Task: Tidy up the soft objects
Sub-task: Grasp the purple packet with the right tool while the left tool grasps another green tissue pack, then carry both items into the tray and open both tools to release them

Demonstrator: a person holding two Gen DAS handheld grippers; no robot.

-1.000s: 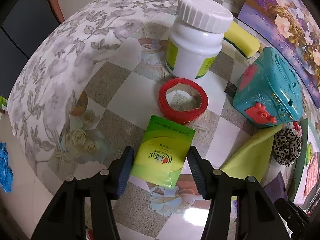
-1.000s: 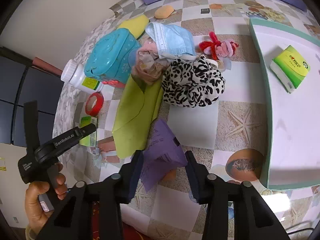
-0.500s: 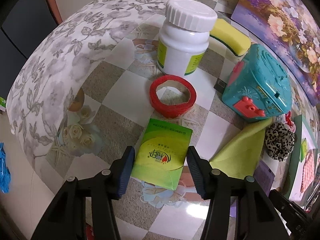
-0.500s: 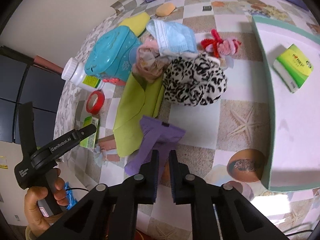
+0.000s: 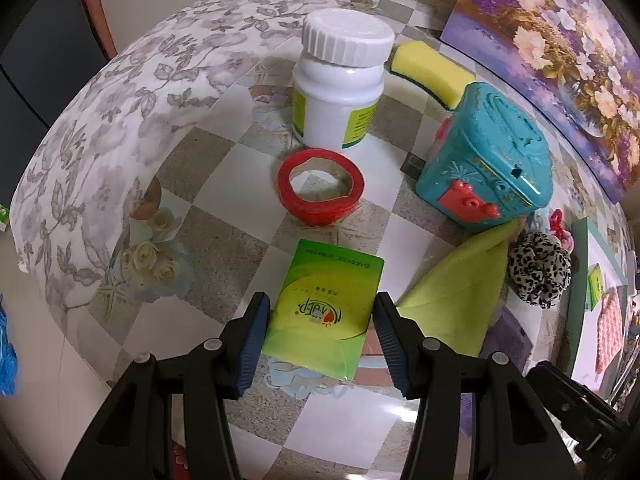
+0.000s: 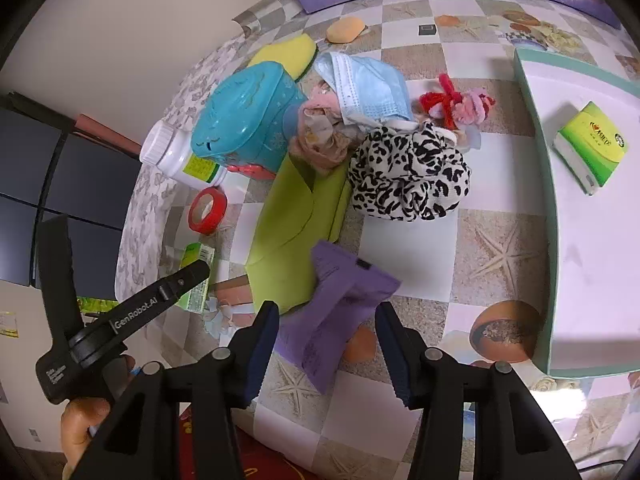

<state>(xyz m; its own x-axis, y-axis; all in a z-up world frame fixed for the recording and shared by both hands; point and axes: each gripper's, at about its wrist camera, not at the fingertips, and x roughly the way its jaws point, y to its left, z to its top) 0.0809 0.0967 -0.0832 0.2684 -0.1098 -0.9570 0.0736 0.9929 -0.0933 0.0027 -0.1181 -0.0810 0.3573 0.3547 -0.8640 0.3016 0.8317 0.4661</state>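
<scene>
A green tissue pack (image 5: pixel 328 312) sits between the pads of my left gripper (image 5: pixel 320 300), which is shut on its two sides. In the right wrist view the same pack (image 6: pixel 196 276) shows under the left gripper (image 6: pixel 160 296), which a hand holds. My right gripper (image 6: pixel 326 312) straddles a purple cloth (image 6: pixel 340 300) lying on the tablecloth; its jaws are opening and the pads do not press on the cloth. Beyond lie a yellow-green cloth (image 6: pixel 292 232), a leopard-print scrunchie (image 6: pixel 408 176), a blue face mask (image 6: pixel 364 84) and a pink cloth (image 6: pixel 320 136).
A white bottle (image 5: pixel 340 80), a red tape ring (image 5: pixel 320 188), a teal toy box (image 5: pixel 488 160) and a yellow sponge (image 5: pixel 432 72) stand beyond the left gripper. At the right a green-rimmed white tray (image 6: pixel 592 260) holds a second green tissue pack (image 6: pixel 592 144).
My right gripper shut over the purple cloth, then opened again, and the cloth now lies more spread out. The left gripper drew back from the bottle and tape ring with the pack still in it.
</scene>
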